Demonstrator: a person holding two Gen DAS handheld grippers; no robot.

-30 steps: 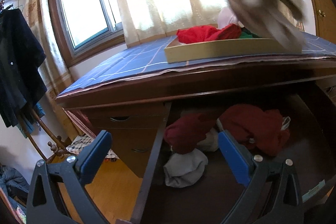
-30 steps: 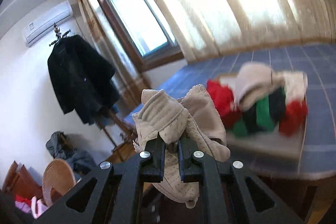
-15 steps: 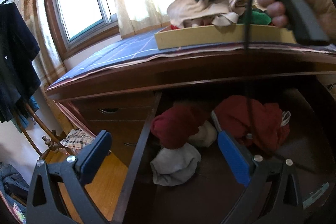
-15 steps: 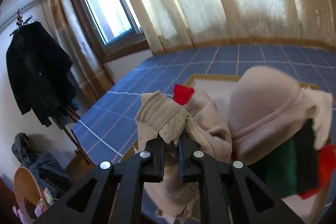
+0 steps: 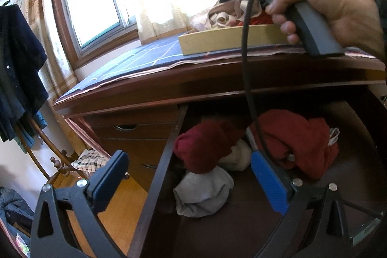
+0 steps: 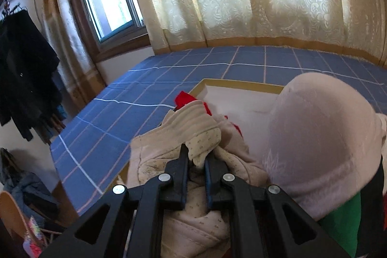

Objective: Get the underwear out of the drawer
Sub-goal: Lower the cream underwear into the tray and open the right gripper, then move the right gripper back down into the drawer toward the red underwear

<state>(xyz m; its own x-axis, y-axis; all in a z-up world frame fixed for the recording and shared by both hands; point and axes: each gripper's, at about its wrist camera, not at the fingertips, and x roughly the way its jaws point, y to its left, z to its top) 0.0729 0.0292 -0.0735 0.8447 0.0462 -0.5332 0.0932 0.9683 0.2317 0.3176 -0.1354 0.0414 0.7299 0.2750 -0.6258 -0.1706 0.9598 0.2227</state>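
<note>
- Right gripper [image 6: 196, 157] — jaws pinched on beige dotted cotton underwear [image 6: 203, 139], over the shallow tan cardboard tray [image 6: 241, 84] on the blue grid cloth [image 6: 145, 98].
- Left gripper [image 5: 186, 175] — jaws wide apart, holding nothing, above the open dark wooden drawer [image 5: 154, 173].
- No legible writing anywhere.

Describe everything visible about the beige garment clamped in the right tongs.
The beige garment is soft knit cloth, pale cream with tiny speckled dots and a ribbed band along one edge. It is crumpled, not folded. The right tongs are shut on a bunched fold of it, the rest sagging below and to the sides. It hangs over the near corner of the shallow tan tray on the blue checked cloth, resting against red cloth behind and a pale pink garment to its right.
</note>
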